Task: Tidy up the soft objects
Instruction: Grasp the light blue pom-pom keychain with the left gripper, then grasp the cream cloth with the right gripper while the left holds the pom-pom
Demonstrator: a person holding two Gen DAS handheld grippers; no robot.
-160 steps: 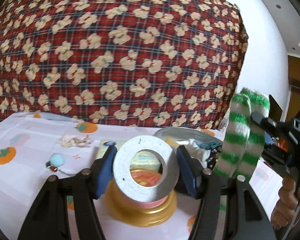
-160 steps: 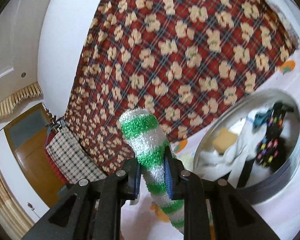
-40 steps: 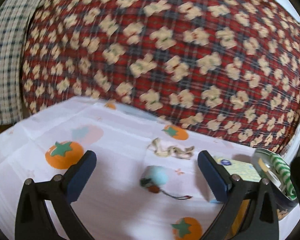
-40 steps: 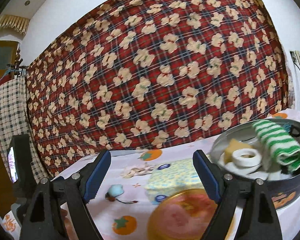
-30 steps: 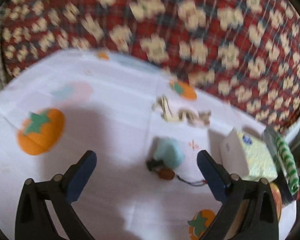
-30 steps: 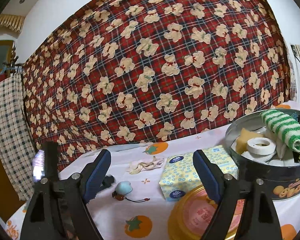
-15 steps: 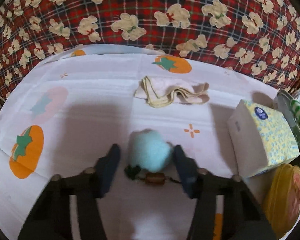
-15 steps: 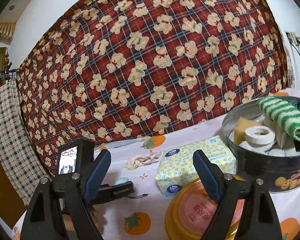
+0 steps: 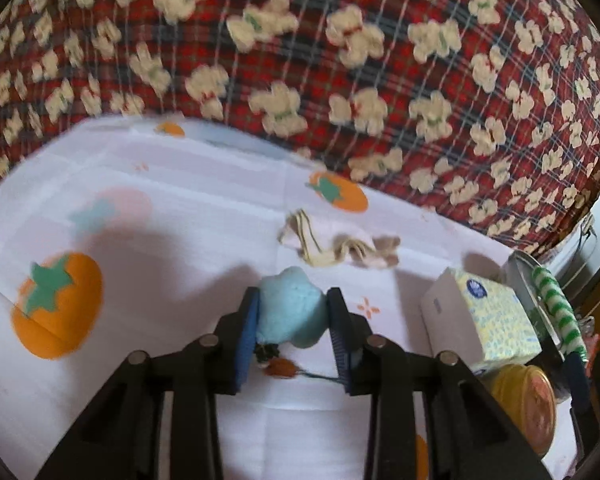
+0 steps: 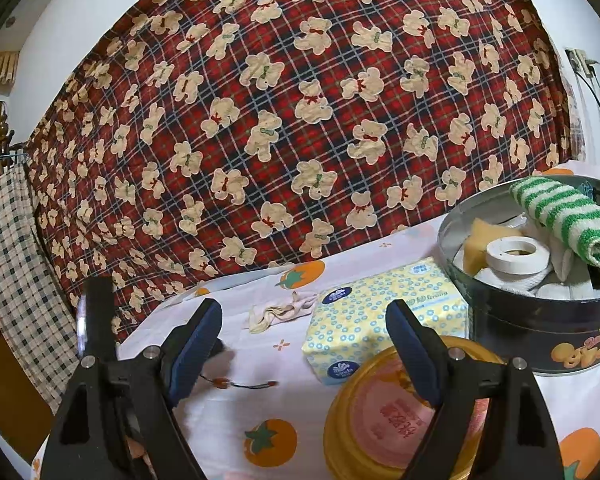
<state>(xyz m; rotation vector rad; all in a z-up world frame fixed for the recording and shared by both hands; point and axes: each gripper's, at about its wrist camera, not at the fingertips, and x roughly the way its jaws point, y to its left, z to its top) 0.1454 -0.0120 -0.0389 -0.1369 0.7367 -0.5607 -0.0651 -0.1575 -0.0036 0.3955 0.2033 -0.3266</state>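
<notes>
Left wrist: left claw clamped on blue pompom over tabletop, folded cloth beyond | Right wrist: right claw spread wide, holding nothing; striped towel in tin, tissue pack beside it.

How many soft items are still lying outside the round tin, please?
2: the blue pom-pom, clamped in the left gripper, and the crumpled cloth beside the tissue pack. Others may be hidden.
</notes>
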